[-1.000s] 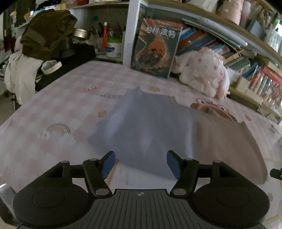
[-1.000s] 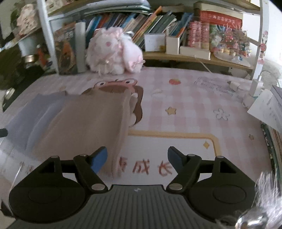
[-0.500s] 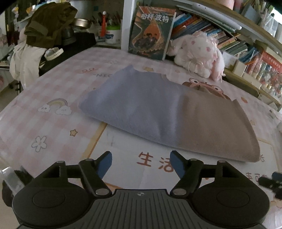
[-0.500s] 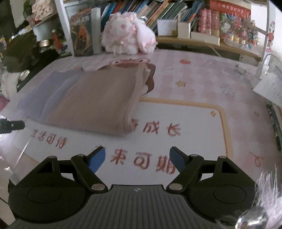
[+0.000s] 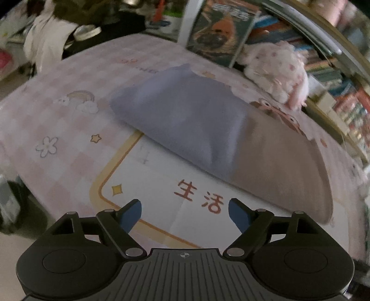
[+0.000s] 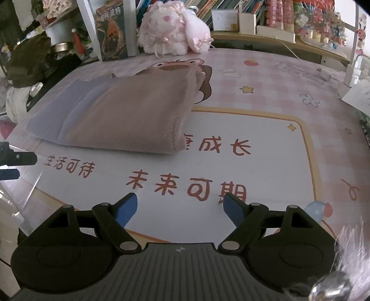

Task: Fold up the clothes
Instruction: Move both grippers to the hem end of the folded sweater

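A folded cloth, lavender on its left half and tan on its right half, lies flat on the pink patterned table mat. The right wrist view has the same cloth at centre left, folded edge toward me. My left gripper hovers open over the mat in front of the cloth, nothing between its blue fingertips. My right gripper is also open and empty, well short of the cloth. The left gripper's tips peek in at the far left edge of the right wrist view.
A pink plush toy and an upright book stand behind the cloth against bookshelves. Piled clothes sit at the far left. White papers lie at the right edge. The mat bears printed red characters.
Both grippers have pulled back toward me and away from the cloth, staying open. The cloth lies folded and has not changed shape since half a second ago.
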`<state>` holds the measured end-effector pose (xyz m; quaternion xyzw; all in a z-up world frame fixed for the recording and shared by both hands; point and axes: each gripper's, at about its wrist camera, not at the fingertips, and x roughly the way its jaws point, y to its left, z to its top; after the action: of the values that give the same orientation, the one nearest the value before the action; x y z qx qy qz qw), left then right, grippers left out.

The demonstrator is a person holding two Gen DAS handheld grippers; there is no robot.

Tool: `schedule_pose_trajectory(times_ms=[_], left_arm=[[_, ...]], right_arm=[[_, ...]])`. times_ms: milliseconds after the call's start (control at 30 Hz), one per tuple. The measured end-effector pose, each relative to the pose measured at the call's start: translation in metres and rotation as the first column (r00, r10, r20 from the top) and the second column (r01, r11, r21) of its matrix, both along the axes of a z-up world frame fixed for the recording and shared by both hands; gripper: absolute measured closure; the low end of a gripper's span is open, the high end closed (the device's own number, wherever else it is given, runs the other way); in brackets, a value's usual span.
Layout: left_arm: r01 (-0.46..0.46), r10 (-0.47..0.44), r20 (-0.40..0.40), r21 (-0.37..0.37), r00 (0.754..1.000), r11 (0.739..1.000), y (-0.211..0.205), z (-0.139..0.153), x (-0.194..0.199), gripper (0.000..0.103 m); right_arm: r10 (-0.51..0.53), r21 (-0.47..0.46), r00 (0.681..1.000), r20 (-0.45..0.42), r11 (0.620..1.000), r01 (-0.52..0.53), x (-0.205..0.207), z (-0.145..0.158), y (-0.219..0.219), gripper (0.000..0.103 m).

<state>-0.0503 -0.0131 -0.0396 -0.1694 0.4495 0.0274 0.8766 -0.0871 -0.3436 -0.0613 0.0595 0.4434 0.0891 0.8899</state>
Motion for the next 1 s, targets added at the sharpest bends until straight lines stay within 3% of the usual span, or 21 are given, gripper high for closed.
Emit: schedule_pose_trajectory(times_ms=[300, 533, 600, 733, 900, 933, 1000], left_arm=[[-0.101, 0.095, -0.053, -0.131, 0.994, 0.986, 0.03, -0.017, 0.032, 0.018], [-0.066, 0.059, -0.052, -0.145, 0.997, 0.987, 0.042, -0.021, 0.05, 0.018], [-0.069, 0.061, -0.051, -0.179, 0.997, 0.981, 0.047, -0.022, 0.056, 0.018], [-0.17, 0.163, -0.045, -0.262, 0.986, 0.95, 0.063, -0.025, 0.063, 0.018], [-0.19, 0.182, -0.056, -0.372, 0.982, 0.909, 0.077, -0.03, 0.078, 0.012], [-0.198, 0.191, -0.058, -0.399, 0.98, 0.895, 0.08, -0.032, 0.081, 0.012], [-0.239, 0.238, -0.064, -0.479, 0.969, 0.844, 0.089, -0.038, 0.083, 0.012]], right_arm=[[-0.008, -0.05, 1.0, 0.006, 0.999, 0.008, 0.015, 0.007, 0.011, 0.02], [-0.043, -0.09, 0.999, 0.008, 0.995, 0.044, 0.028, 0.011, 0.019, 0.02], [-0.056, -0.099, 0.998, 0.017, 0.993, 0.058, 0.031, 0.013, 0.02, 0.019], [-0.082, -0.116, 0.996, 0.033, 0.99, 0.085, 0.037, 0.018, 0.024, 0.019], [-0.12, -0.132, 0.991, 0.053, 0.983, 0.126, 0.046, 0.023, 0.026, 0.019], [-0.135, -0.13, 0.989, 0.056, 0.982, 0.141, 0.049, 0.025, 0.024, 0.019], [-0.165, -0.124, 0.985, 0.06, 0.977, 0.171, 0.054, 0.029, 0.02, 0.019]])
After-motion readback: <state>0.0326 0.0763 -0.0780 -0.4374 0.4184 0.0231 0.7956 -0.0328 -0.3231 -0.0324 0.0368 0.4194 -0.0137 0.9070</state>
